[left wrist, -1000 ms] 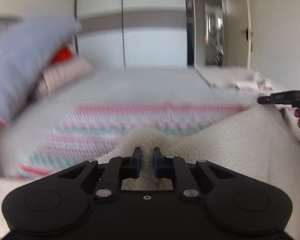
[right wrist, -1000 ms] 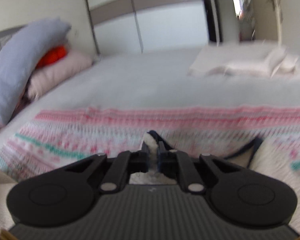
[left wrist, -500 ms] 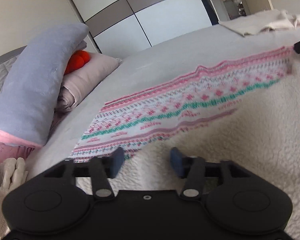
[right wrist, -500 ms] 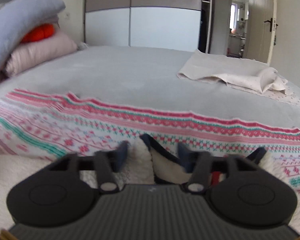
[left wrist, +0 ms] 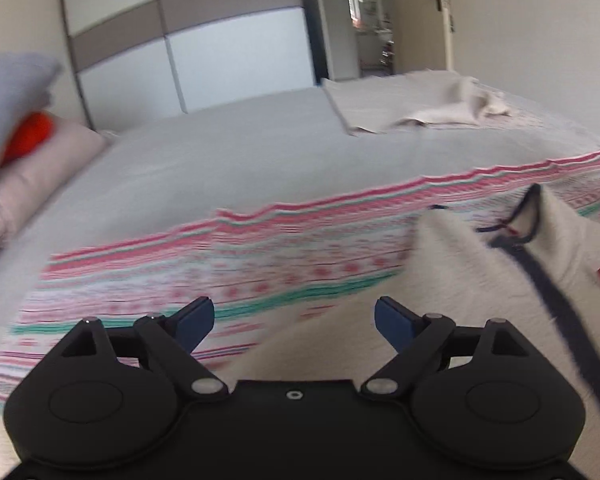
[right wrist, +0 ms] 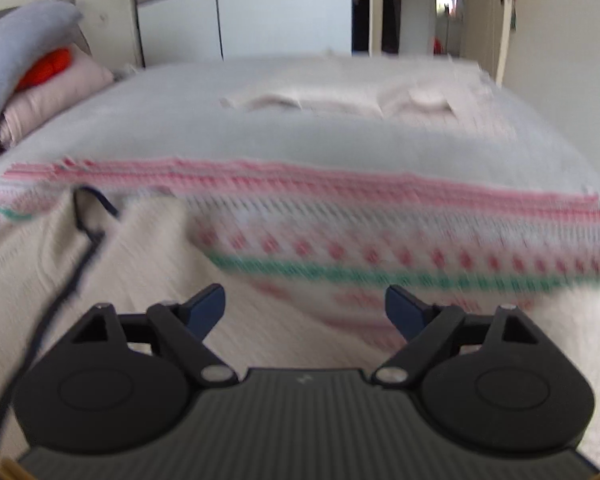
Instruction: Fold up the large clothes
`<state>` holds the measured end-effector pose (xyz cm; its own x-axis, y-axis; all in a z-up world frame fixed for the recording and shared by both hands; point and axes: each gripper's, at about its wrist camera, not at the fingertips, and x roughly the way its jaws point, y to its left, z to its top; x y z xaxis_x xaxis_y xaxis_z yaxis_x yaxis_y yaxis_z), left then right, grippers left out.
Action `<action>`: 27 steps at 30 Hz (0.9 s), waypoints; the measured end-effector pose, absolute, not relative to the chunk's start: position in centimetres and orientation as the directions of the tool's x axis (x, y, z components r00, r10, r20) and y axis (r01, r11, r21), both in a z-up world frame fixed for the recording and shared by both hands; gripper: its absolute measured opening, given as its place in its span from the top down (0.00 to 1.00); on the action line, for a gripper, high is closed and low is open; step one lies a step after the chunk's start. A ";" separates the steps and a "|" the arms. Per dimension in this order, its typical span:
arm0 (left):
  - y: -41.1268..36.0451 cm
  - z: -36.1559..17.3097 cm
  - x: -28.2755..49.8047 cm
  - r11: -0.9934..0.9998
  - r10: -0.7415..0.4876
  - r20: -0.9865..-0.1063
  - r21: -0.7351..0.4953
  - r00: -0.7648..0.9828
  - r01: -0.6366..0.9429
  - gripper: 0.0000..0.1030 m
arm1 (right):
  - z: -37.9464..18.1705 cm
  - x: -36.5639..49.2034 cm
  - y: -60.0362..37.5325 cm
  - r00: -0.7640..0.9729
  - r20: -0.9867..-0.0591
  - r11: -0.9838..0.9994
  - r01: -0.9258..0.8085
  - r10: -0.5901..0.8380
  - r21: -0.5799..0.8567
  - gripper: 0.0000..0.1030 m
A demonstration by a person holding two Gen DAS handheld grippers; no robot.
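Large fleece garment [left wrist: 480, 280] lies spread on the bed [left wrist: 228, 152], cream sherpa lining up, patterned pink-and-green outer side showing as a band along the far edge. Dark navy trim [left wrist: 556, 292], probably a zipper placket or collar edge, runs down the right of the left wrist view and the left of the right wrist view [right wrist: 80, 256].

Left gripper [left wrist: 294, 320]: jaws spread wide, having just been opening, nothing between them; fabric lies below and ahead, pads not touching it. Right gripper [right wrist: 304, 308]: the same, jaws spread and just been opening, empty, over the cream lining near the patterned band.

Both views are motion-blurred.

Handling, judged: soft, thick, floppy, fairly light but bulky. The fleece looks grippy rather than slippery and should hold in the pads, but it will sag and drag on the bed if lifted at one point only. Not fragile. The thick pile needs a deep bite with jaws wide.

Where to grab, judged: two matching points on an edge or corner, one gripper each, at the hem or shoulder line and clear of the navy trim.

Elsewhere: a pale folded cloth [left wrist: 416, 108] at the far side of the bed, well apart, and pillows [right wrist: 32, 80] at far left.
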<state>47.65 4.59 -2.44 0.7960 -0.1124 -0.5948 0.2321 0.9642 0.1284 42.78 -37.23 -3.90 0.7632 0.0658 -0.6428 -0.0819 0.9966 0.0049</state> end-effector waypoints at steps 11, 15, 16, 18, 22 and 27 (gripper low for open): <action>-0.9 -5.9 52.5 0.949 -0.269 -0.661 -0.059 0.701 0.309 0.78 | -5.8 40.0 -37.2 0.812 -0.565 0.980 -0.196 0.146 -0.029 0.90; -2.5 -5.7 49.7 0.950 -0.192 -0.560 0.100 0.806 0.296 0.93 | -5.5 38.6 -37.1 0.889 -0.452 0.993 -0.106 0.071 -0.052 0.95; -2.3 -6.2 49.8 0.966 -0.107 -0.530 0.145 0.842 0.214 1.00 | -5.6 38.7 -37.0 0.899 -0.438 0.995 -0.069 0.029 -0.077 1.00; -1.2 -8.9 51.8 0.976 0.086 -0.567 0.212 0.819 0.044 1.00 | -6.6 40.0 -37.3 0.869 -0.479 0.987 0.060 -0.125 -0.149 1.00; -0.9 -7.7 51.0 0.982 0.036 -0.554 0.173 0.832 0.073 0.95 | -6.1 40.2 -38.3 0.865 -0.493 0.995 0.064 -0.093 -0.075 0.97; -2.3 -6.5 48.4 0.965 0.054 -0.566 0.242 0.822 0.103 0.90 | -2.9 35.8 -42.8 0.915 -0.397 0.982 0.134 -0.070 0.136 0.45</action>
